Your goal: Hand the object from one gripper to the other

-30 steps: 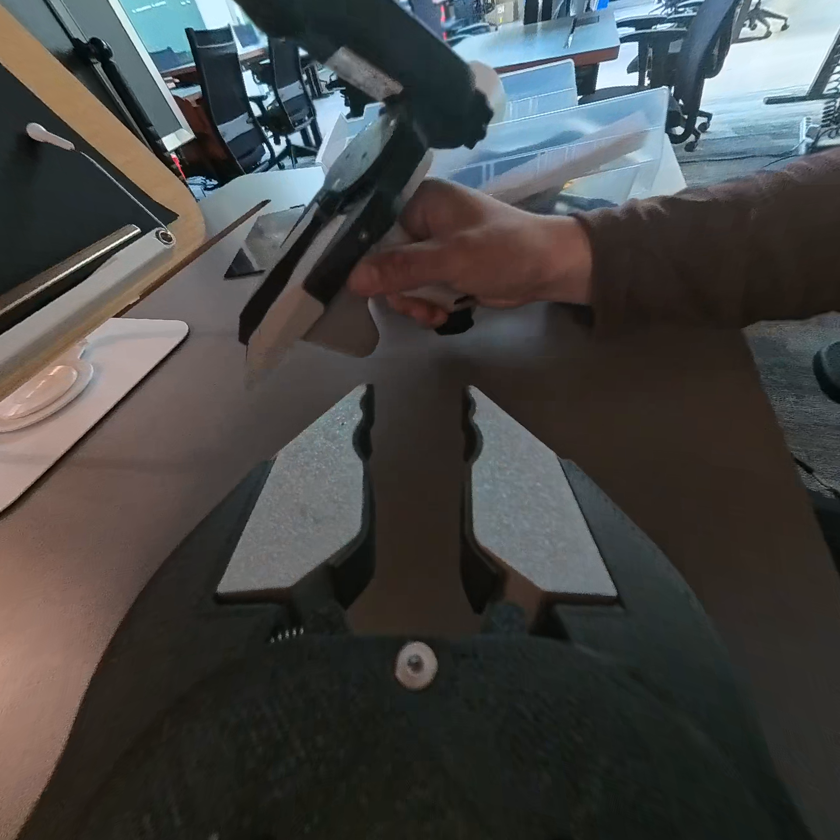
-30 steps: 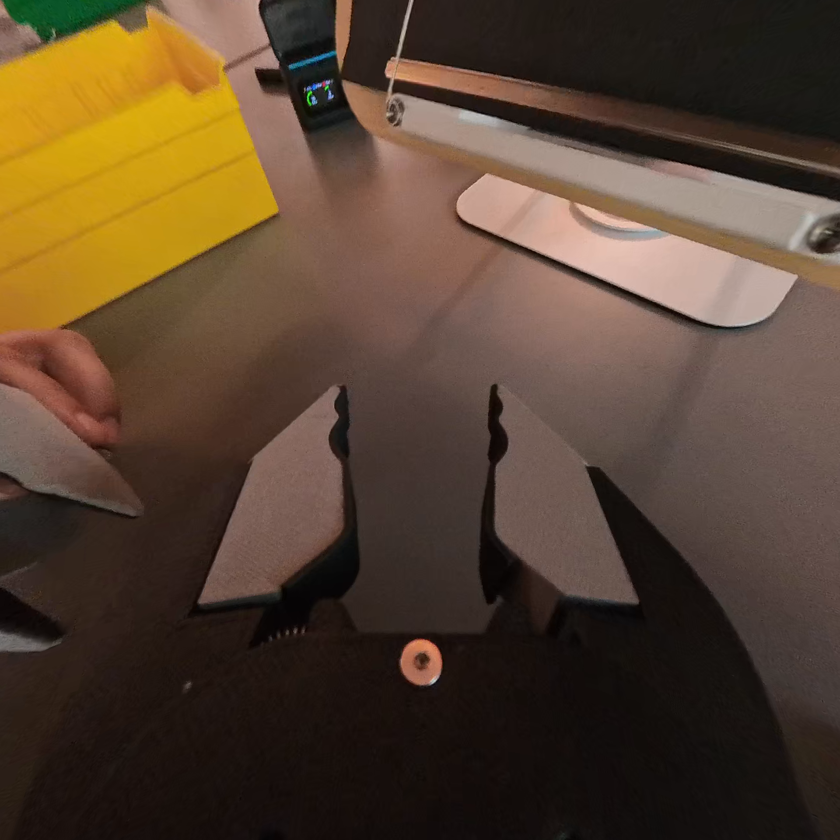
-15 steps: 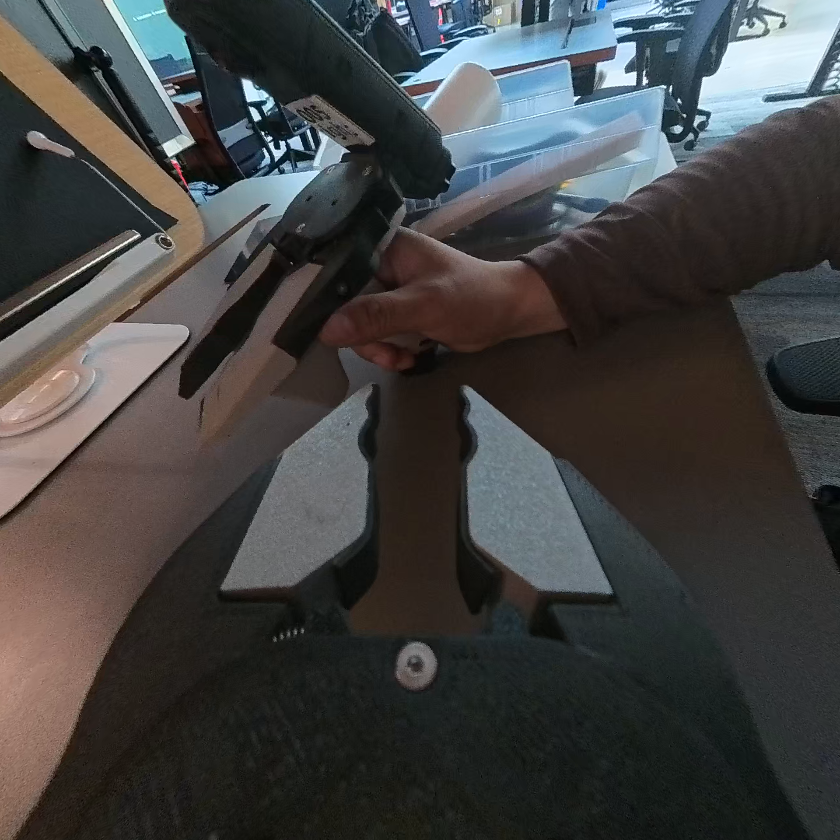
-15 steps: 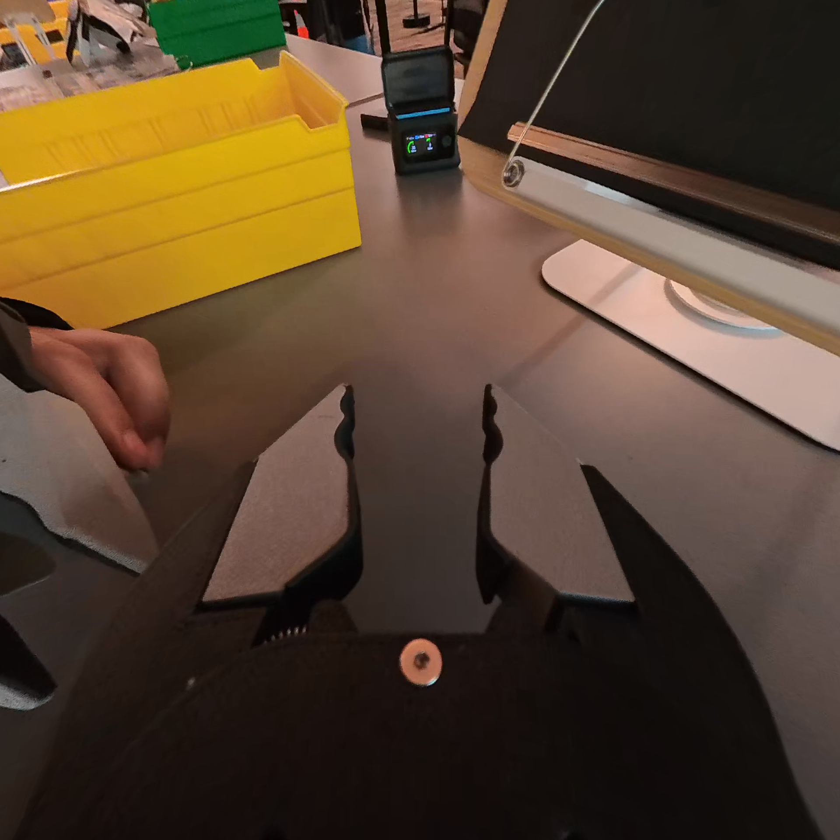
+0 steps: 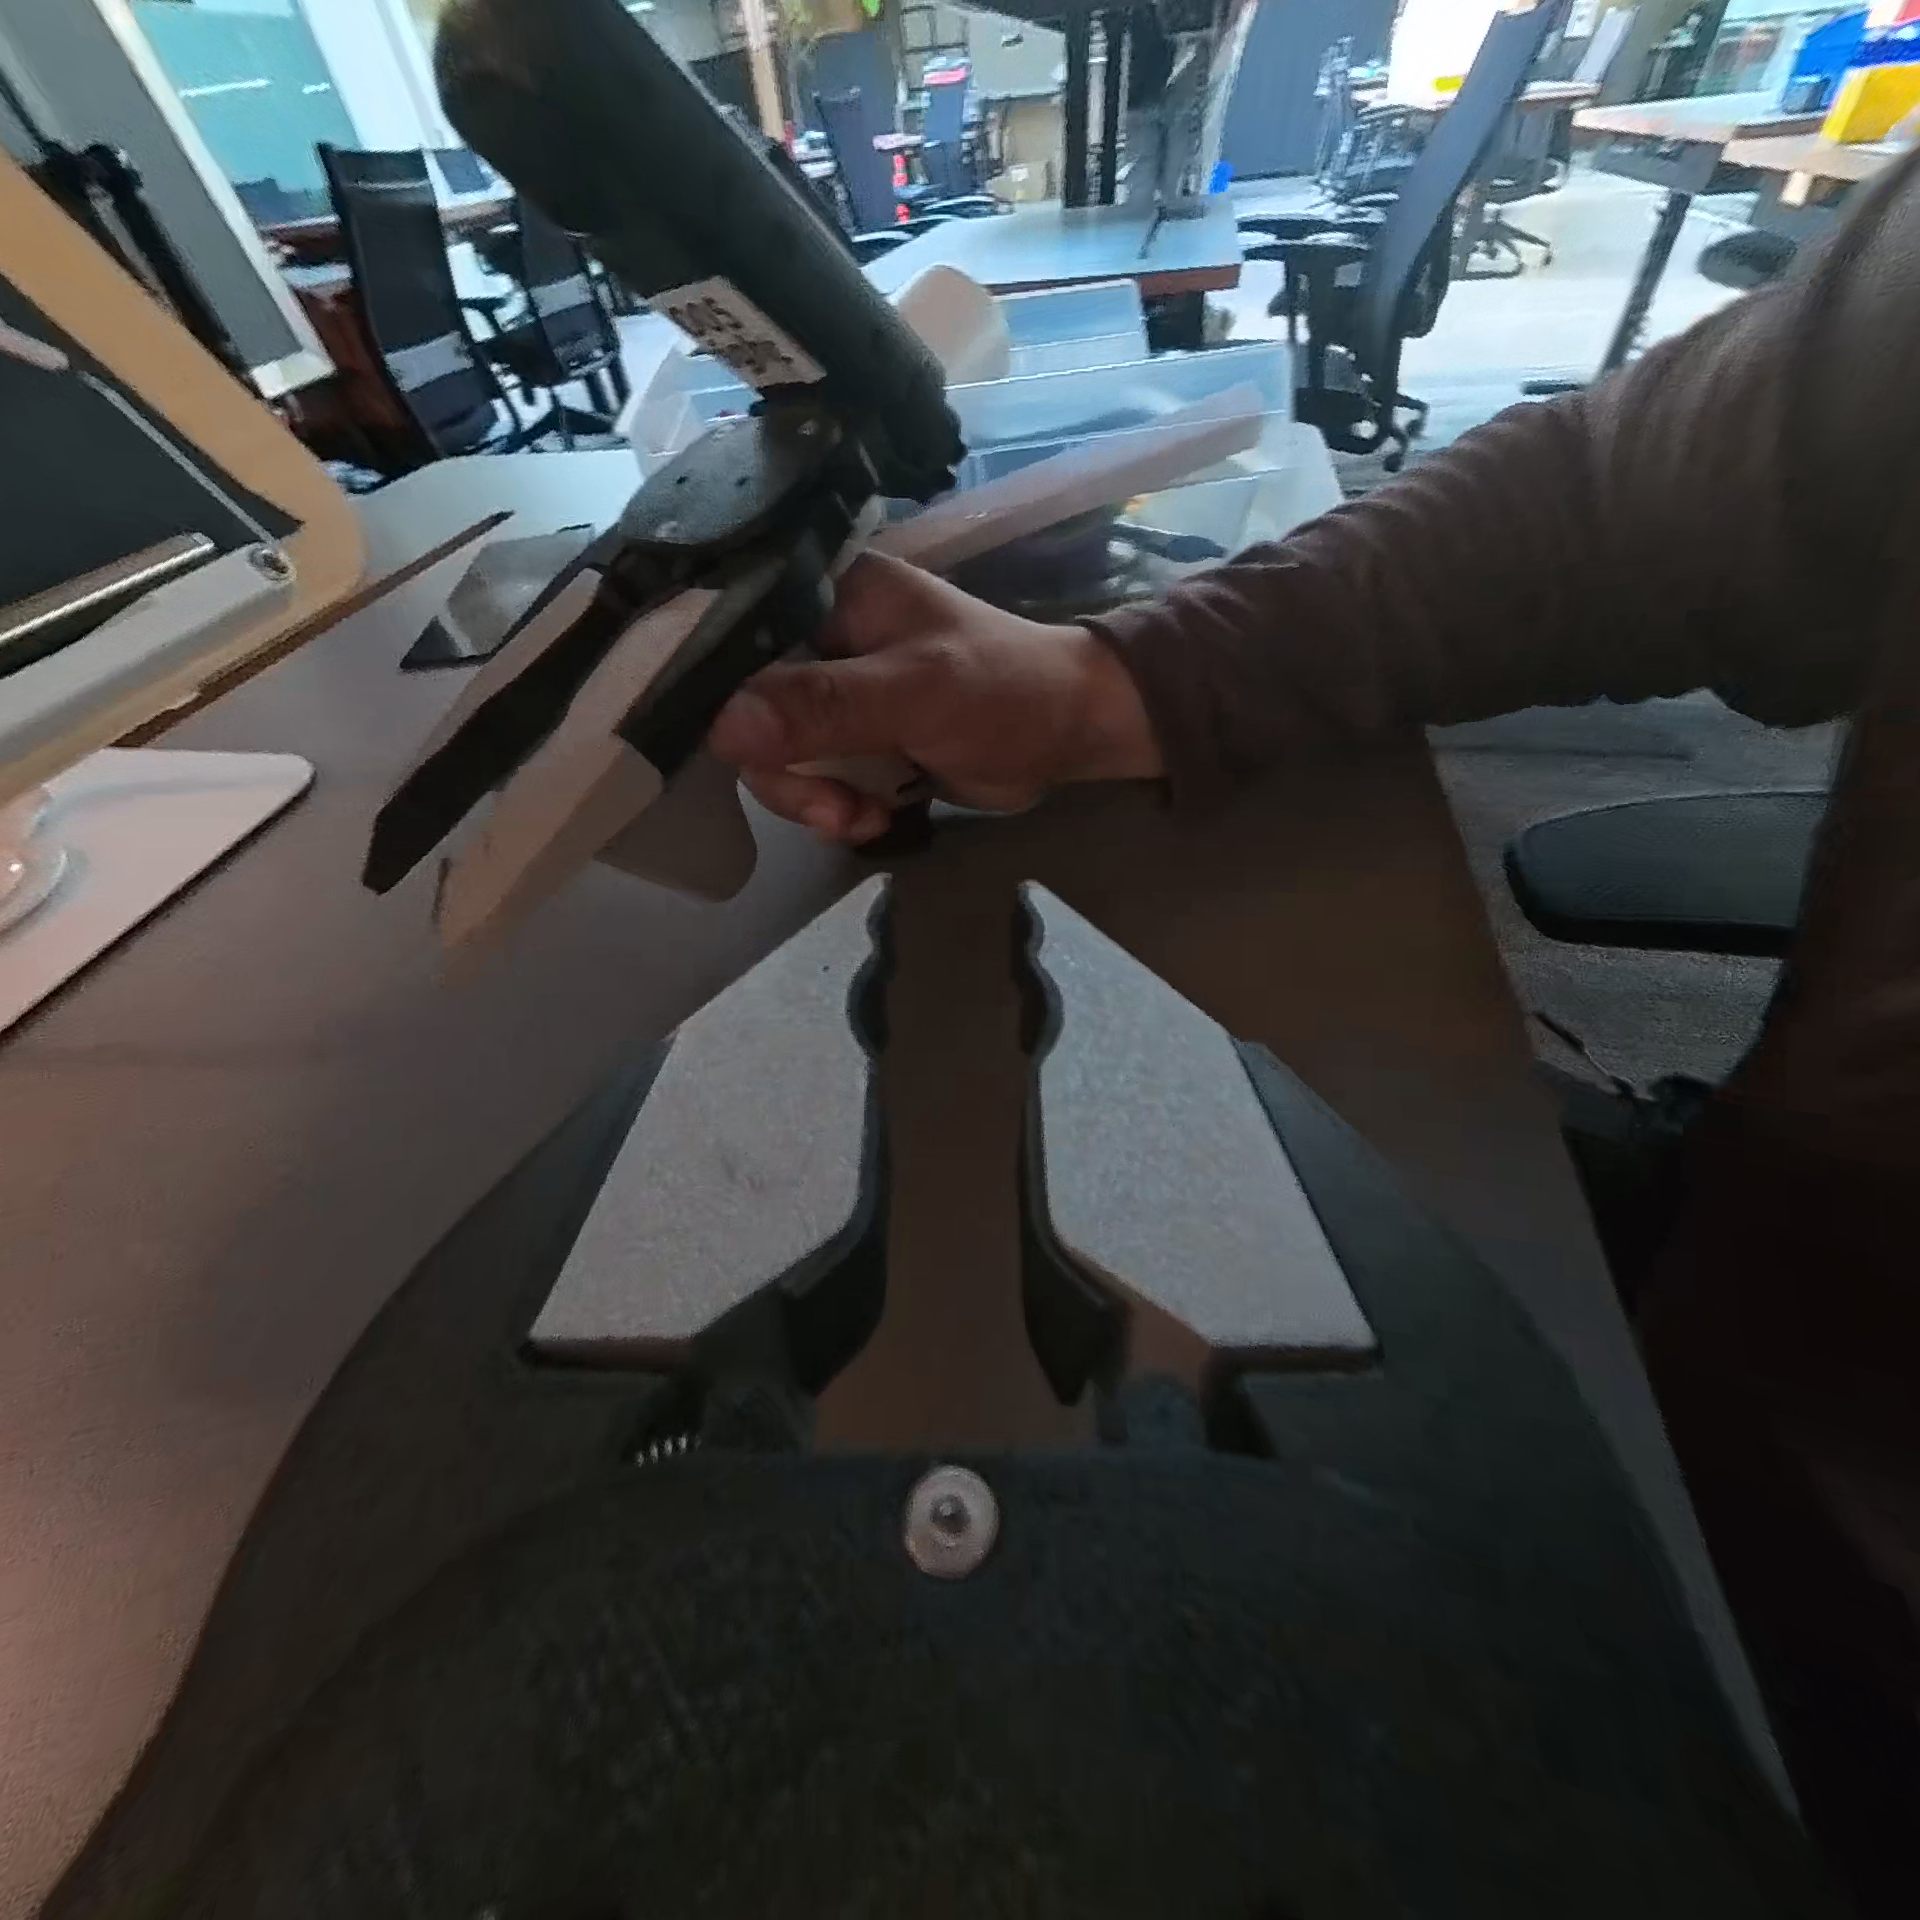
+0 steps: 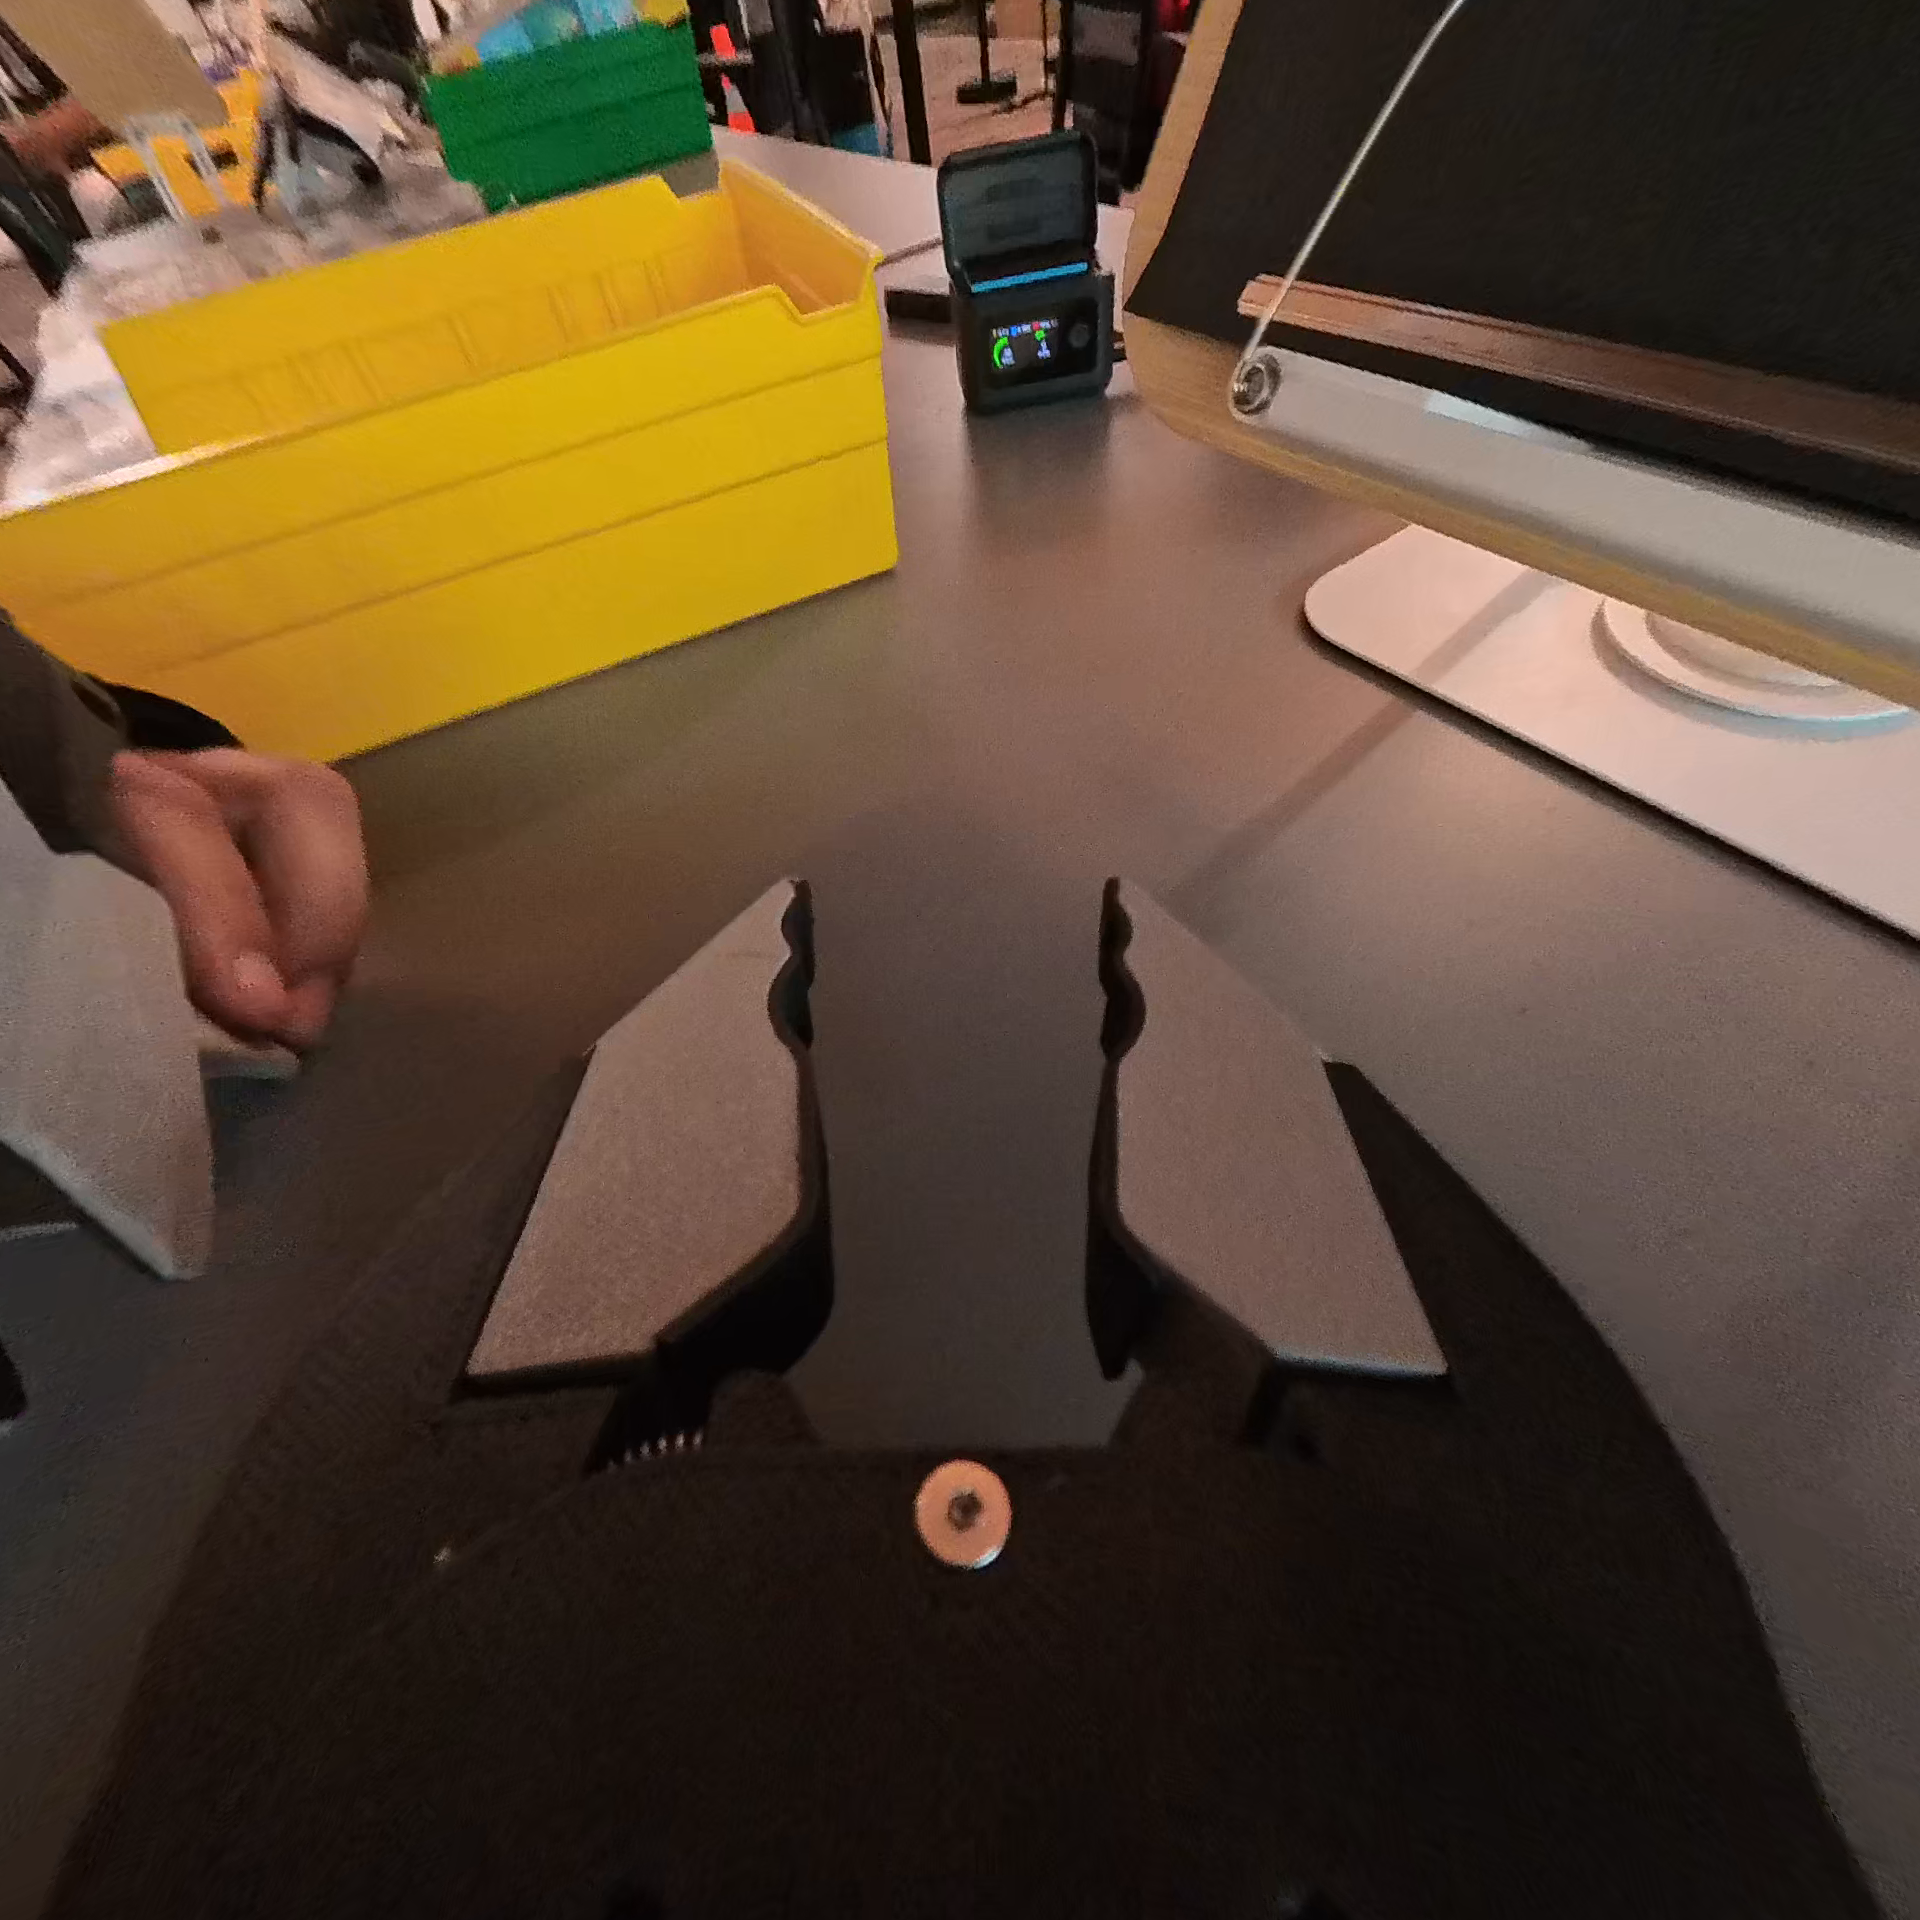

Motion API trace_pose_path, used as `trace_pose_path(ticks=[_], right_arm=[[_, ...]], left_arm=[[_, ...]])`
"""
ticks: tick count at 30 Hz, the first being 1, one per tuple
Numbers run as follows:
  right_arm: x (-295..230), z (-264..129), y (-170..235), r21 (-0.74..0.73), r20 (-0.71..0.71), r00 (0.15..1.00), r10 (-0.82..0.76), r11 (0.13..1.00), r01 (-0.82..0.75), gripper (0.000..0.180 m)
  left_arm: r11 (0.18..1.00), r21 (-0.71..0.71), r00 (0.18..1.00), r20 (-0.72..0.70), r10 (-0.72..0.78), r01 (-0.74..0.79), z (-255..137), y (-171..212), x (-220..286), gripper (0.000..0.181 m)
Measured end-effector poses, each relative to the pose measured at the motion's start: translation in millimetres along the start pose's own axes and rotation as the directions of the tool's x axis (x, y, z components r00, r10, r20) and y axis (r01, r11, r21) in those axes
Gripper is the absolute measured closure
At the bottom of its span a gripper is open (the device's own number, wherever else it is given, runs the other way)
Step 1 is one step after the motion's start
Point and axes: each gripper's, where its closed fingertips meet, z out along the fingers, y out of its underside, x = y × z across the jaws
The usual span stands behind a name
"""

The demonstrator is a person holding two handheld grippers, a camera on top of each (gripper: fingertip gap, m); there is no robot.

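Observation:
No object for handing over shows in either view. In the left wrist view my left gripper (image 5: 954, 914) is open with a narrow gap and holds nothing, low over the dark table (image 5: 260, 1143). My right gripper (image 5: 540, 842), held by a hand (image 5: 935, 696), hangs just ahead and to the left of it, tilted down toward the table, open and empty. In the right wrist view my right gripper (image 6: 956, 904) is open wide and empty. One of the left gripper's fingers (image 6: 104, 1091) and the hand holding it (image 6: 249, 894) show at the left edge.
A yellow bin (image 6: 468, 468) stands at the far left with a green bin (image 6: 571, 104) behind it. A small black device with a lit screen (image 6: 1029, 312) sits beside a monitor on a white stand (image 6: 1610, 675). Clear plastic bins (image 5: 1143, 416) stand behind. The table's edge (image 5: 1486, 935) runs on the right.
The right gripper has dropped lower and to the left in the left view, and its own view has tilted up toward the yellow bin. The left gripper's gap has narrowed somewhat.

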Motion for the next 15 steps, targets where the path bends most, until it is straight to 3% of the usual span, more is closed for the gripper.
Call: trace_pose_path(ticks=[7, 15], right_arm=[[-1.6, -2.2, -6.4, 0.05, -0.006, 1.0, 0.001, 0.999, -0.001, 0.13], [-7.0, 1.6, -4.1, 0.026, -0.025, 0.997, -0.069, 0.997, 0.07, 0.128]], left_arm=[[0.998, -0.06, 0.996, -0.09, 0.01, -0.015, 5.8, 8.0, 13.0, 0.161], [0.998, -0.058, 0.996, -0.086, -0.012, 0.007, 3.3, 7.9, 11.9, 0.156]])
